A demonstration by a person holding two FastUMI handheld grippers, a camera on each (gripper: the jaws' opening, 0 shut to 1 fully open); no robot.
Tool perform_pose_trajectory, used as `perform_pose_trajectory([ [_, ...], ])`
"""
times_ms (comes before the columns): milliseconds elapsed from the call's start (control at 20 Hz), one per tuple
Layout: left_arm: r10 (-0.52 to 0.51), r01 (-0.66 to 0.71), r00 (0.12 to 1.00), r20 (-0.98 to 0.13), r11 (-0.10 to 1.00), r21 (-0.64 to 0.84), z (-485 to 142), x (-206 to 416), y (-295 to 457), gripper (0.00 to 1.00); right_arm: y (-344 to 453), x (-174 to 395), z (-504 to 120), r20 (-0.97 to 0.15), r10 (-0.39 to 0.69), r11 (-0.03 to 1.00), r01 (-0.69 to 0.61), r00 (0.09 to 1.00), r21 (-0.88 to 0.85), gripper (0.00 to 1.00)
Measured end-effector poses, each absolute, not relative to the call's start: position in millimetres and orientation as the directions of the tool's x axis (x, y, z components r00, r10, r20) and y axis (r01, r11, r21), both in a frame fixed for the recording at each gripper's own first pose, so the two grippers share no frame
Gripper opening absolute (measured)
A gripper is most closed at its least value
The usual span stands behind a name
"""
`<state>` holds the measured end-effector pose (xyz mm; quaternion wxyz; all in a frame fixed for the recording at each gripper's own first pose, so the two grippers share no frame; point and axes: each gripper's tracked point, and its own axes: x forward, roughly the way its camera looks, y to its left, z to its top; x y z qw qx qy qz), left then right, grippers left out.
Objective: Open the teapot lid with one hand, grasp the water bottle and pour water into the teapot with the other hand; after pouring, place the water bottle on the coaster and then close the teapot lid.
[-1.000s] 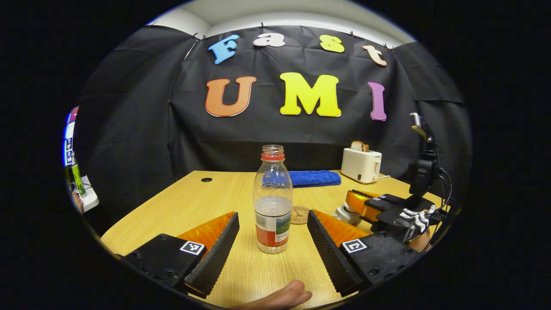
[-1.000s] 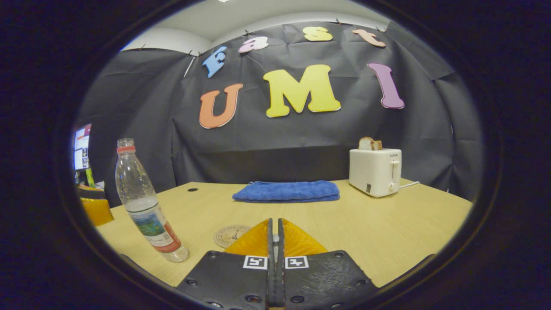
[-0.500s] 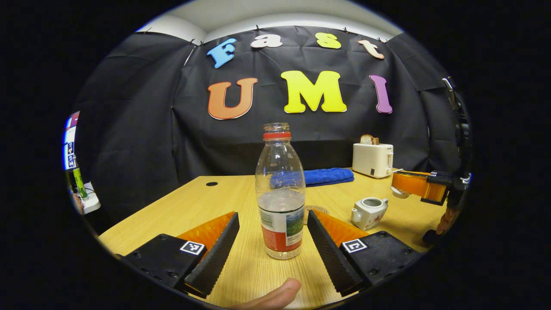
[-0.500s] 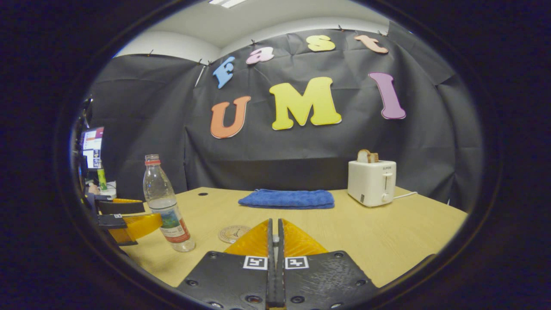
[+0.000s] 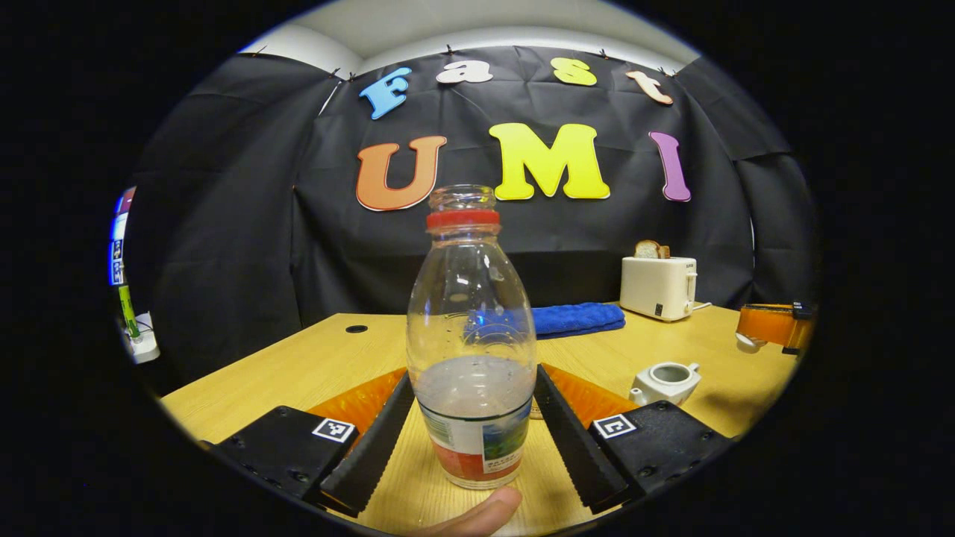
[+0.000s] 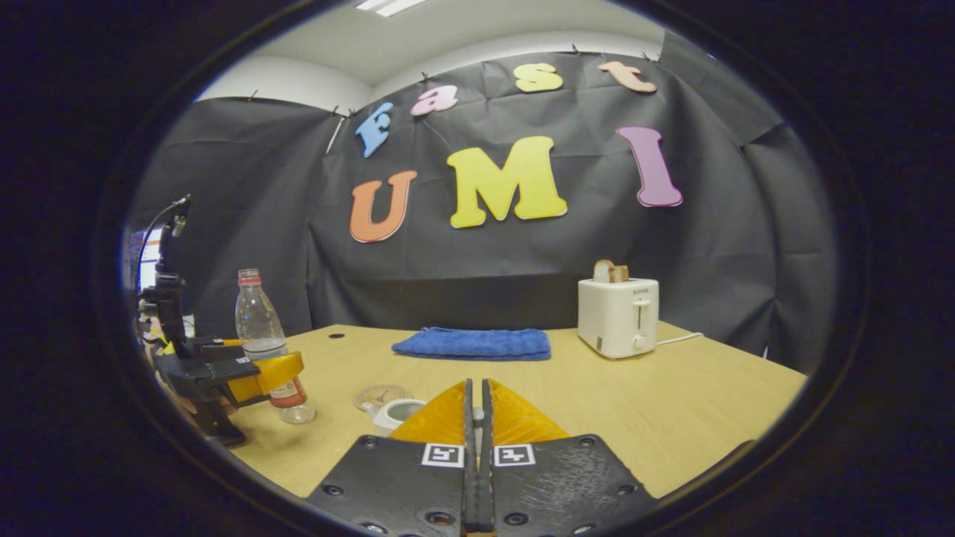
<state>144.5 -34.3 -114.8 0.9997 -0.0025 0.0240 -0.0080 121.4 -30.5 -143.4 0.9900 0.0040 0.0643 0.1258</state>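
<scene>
Since the earlier frame, left gripper (image 5: 474, 403) has advanced: water bottle (image 5: 472, 350) now stands between its spread fingers, contact uncertain. Lidless teapot (image 5: 664, 382) at 4 o'clock. Right gripper view: right gripper (image 6: 477, 403) clenched; teapot (image 6: 395, 412) at 9 o'clock of its fingertips.

A light wooden table (image 6: 671, 418) fills the foreground. At its far side a folded blue towel (image 6: 473, 344) lies flat near the black cloth wall (image 6: 709, 246). To the right of the towel, well apart from it, stands a cream toaster (image 6: 618, 317) with 2 slices of bread (image 6: 609, 271) standing up out of its top. A small dark round hole (image 5: 357, 329) sits in the tabletop near its far left corner.
</scene>
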Motion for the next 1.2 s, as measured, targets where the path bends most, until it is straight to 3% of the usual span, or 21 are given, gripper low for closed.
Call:
perform_pose_trajectory([
  [150, -0.053, 0.052, 0.998, -0.033, 0.998, -0.037, -113.2, 142.9, -42.9, 0.93, -33.7, 121.5, -143.3, -0.132, 0.246, 0.969, -0.244, 0.960, 0.032, 0.00],
  [200, -0.057, 0.055, 0.998, -0.037, 0.998, -0.036, -112.8, 138.7, -44.0, 0.80, -33.2, 119.6, -142.4, -0.129, 0.249, 0.969, -0.247, 0.960, 0.031, 0.00],
  [300, -0.050, 0.051, 0.997, -0.052, 0.999, 0.017, -115.0, 137.0, -44.9, 0.77, -32.4, 118.2, -141.0, -0.124, 0.249, 0.968, -0.248, 0.961, 0.023, 0.00],
  [600, 0.015, 0.017, 0.995, -0.102, 0.951, 0.310, -99.2, 129.8, -47.2, 0.76, -33.1, 116.4, -147.6, -0.149, 0.251, 0.968, -0.252, 0.956, 0.016, 0.00],
  [1000, 0.078, 0.075, 0.981, -0.180, 0.699, 0.711, -112.5, 151.3, -55.8, 0.76, -41.1, 113.0, -153.2, -0.166, 0.248, 0.968, -0.249, 0.954, 0.016, 0.00],
  [1200, 0.117, 0.090, 0.972, -0.206, 0.619, 0.780, -117.3, 158.8, -59.0, 0.75, -50.4, 115.1, -152.3, -0.164, 0.229, 0.973, -0.230, 0.960, 0.009, 0.00],
])
